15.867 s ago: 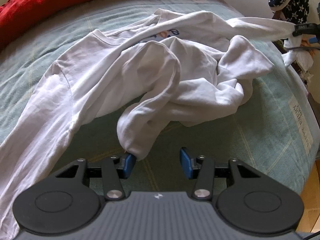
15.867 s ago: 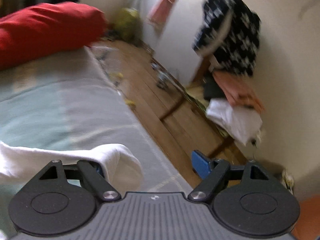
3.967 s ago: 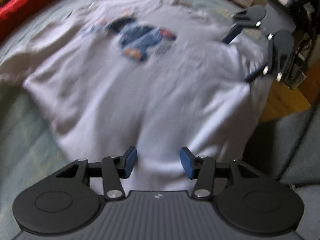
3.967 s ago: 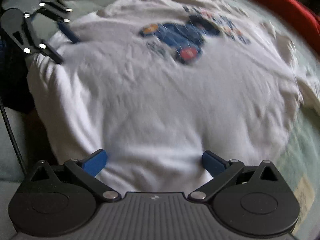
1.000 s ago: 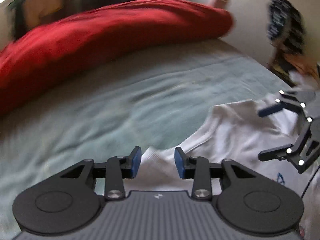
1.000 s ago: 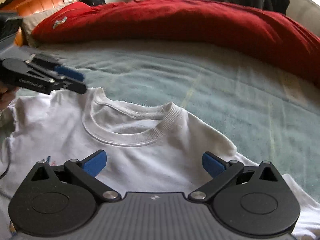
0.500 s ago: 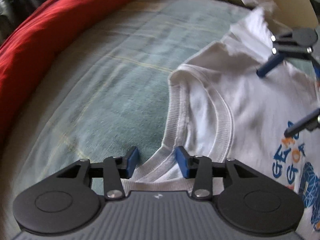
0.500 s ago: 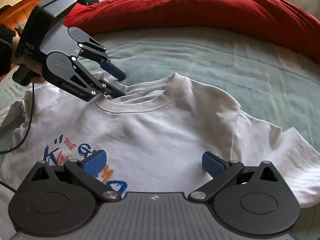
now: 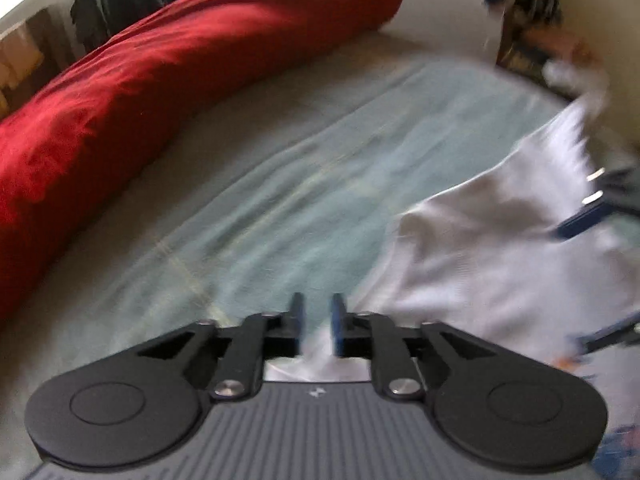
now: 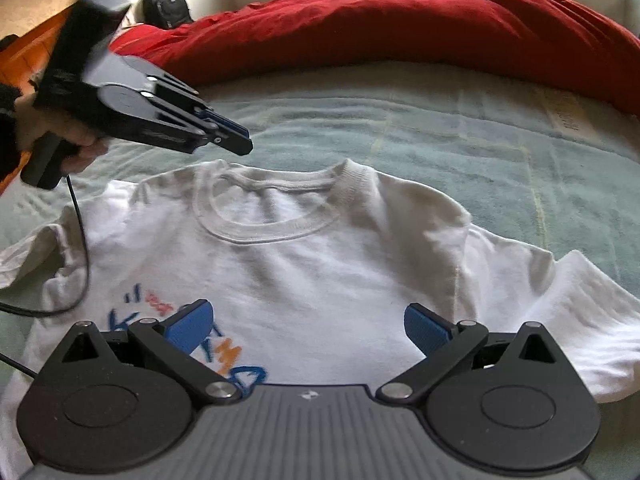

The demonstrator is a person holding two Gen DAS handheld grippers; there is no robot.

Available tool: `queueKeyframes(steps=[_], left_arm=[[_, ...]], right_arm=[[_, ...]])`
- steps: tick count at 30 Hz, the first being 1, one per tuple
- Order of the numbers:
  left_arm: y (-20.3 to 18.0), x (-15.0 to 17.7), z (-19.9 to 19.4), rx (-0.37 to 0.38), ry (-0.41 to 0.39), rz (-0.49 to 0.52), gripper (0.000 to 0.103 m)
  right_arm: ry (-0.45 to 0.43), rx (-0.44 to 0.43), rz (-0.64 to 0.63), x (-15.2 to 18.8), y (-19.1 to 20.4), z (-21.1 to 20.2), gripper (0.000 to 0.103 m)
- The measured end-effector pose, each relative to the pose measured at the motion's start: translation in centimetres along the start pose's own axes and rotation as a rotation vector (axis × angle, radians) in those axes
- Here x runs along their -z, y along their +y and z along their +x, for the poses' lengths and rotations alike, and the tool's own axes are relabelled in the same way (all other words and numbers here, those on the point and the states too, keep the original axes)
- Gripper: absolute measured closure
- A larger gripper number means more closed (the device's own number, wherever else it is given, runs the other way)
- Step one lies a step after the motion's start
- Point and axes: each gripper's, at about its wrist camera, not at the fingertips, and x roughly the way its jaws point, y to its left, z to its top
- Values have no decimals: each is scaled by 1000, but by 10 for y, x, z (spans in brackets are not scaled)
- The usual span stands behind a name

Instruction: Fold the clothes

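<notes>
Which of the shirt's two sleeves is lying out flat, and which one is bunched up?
On the white T-shirt, the right sleeve by the right gripper lies flat. The left sleeve, below the left gripper, is bunched.

My left tong's camera sits low and close over the shirt (image 9: 480, 264), facing the red duvet (image 9: 160, 80). My right one looks from the shirt's chest toward that duvet; both share the shirt's collar side.

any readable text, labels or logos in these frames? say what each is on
White T-shirt print: blue and orange hand-drawn letters, partly hidden behind the right gripper; no full word readable.
Bed cover label at the right edge: too blurred to read.
Left wrist view: motion-blurred, nothing readable.
</notes>
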Motion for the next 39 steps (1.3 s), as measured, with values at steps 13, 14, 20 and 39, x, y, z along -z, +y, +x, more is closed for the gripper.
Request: queueKeyframes(steps=[13, 14, 20, 39], left_arm=[[29, 64, 15, -99, 61, -246, 52], [35, 61, 16, -112, 60, -266, 52], [-1, 64, -25, -123, 35, -212, 53], [-124, 181, -70, -194, -61, -297, 35]], right_arm=[[-22, 75, -72, -25, -27, 59, 0], [-30, 79, -68, -32, -30, 62, 0], [0, 115, -143, -37, -10, 36, 0], [3, 182, -81, 90, 68, -3, 0]])
